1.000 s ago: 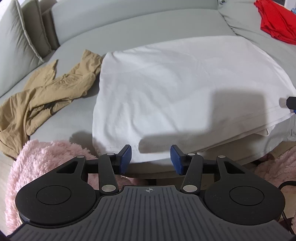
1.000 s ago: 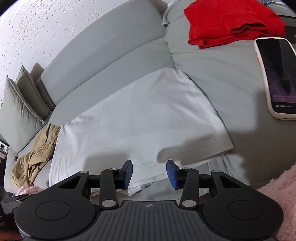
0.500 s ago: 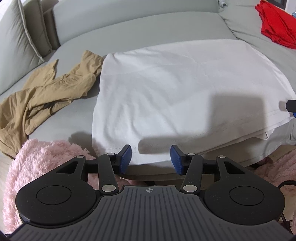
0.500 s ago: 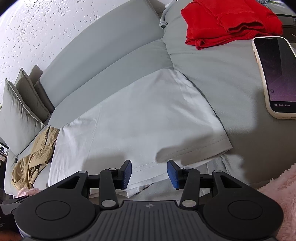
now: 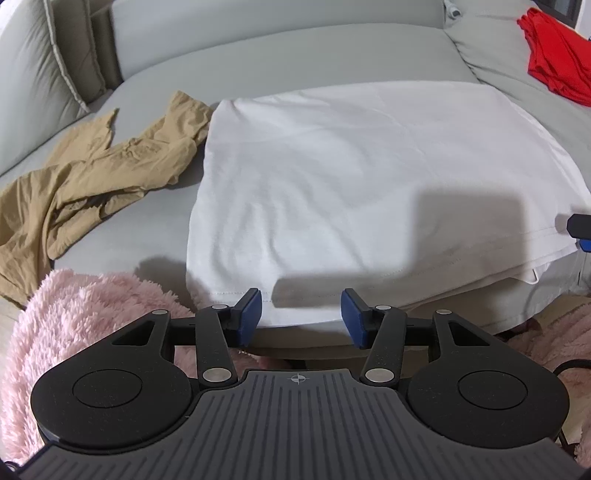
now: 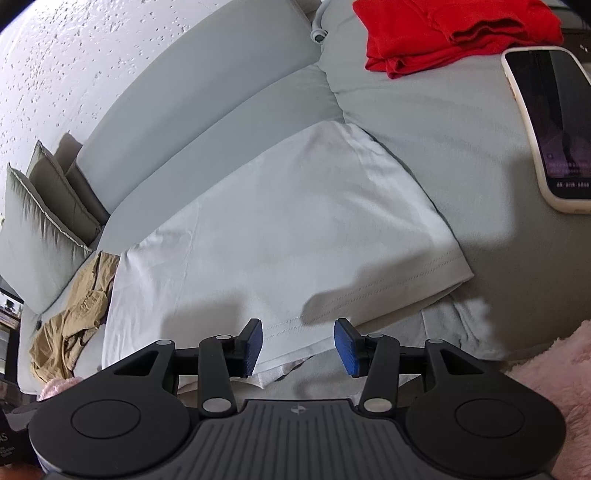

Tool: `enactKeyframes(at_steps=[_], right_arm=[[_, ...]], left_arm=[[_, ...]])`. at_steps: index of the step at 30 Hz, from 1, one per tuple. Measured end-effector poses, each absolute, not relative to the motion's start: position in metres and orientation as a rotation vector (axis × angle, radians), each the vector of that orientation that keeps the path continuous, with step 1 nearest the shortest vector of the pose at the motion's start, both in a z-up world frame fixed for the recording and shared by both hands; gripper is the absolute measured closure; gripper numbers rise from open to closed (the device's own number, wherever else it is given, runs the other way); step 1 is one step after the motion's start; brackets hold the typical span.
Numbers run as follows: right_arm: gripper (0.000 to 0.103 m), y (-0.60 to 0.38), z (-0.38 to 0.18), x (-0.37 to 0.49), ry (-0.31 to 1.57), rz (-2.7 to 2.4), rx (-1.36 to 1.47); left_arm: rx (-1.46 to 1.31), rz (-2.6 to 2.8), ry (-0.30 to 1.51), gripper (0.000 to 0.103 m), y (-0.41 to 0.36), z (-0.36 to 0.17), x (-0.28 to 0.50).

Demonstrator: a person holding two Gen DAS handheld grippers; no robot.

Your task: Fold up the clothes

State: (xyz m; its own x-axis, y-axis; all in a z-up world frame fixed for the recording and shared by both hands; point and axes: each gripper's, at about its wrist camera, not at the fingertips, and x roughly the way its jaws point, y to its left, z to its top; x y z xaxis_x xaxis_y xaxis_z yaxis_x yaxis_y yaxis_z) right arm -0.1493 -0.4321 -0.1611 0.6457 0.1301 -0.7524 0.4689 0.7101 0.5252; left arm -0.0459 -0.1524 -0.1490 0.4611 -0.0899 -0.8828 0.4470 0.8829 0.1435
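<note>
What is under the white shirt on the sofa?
The white shirt lies on the grey sofa seat. At its near hem, lower fabric layers peek out. Whatever else lies under it is covered.

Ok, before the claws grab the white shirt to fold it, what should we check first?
1. Left claw open over the white shirt hem: ok.
2. Right claw open at the same hem: ok.
3. Shirt lies flat on the sofa: ok, only small wrinkles.
4. Hem layers line up: not ok, a lower layer sticks out at the near edge.
5. Tan garment off the shirt: cannot tell, it meets the shirt's far corner.
6. Phone and red clothes clear of the shirt: ok.
</note>
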Motion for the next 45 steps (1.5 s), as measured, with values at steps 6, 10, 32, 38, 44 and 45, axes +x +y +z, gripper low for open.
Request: enactKeyframes(at_steps=[6,10,32,38,44,45], right_arm=[[0.045,-0.451,-0.176,-0.162,0.845,-0.204,1.019],[0.041,-0.467,-0.185,-0.175,0.813,-0.284,1.137],[0.053,-0.489,-0.22,-0.187,0.484,-0.508,1.289],[0.051,-0.496,-0.225,-0.174,0.495,-0.516,1.231],[0.049,-0.489,-0.194,-0.195,0.616,-0.52,1.257],[0.049,-0.486,-0.194,-0.203,0.64,-0.499,1.283]], left_arm=[[0.376,-0.339,1.055,0.049,-0.152,-0.15,-0.043],[0.367,-0.332,1.06,0.049,-0.151,-0.15,-0.042],[0.388,-0.301,1.079,0.049,-0.152,-0.156,-0.04],[0.387,-0.292,1.086,0.049,-0.15,-0.157,-0.039],[0.356,-0.286,1.094,0.049,-0.146,-0.157,-0.036],[0.353,-0.282,1.098,0.049,-0.146,-0.159,-0.034]])
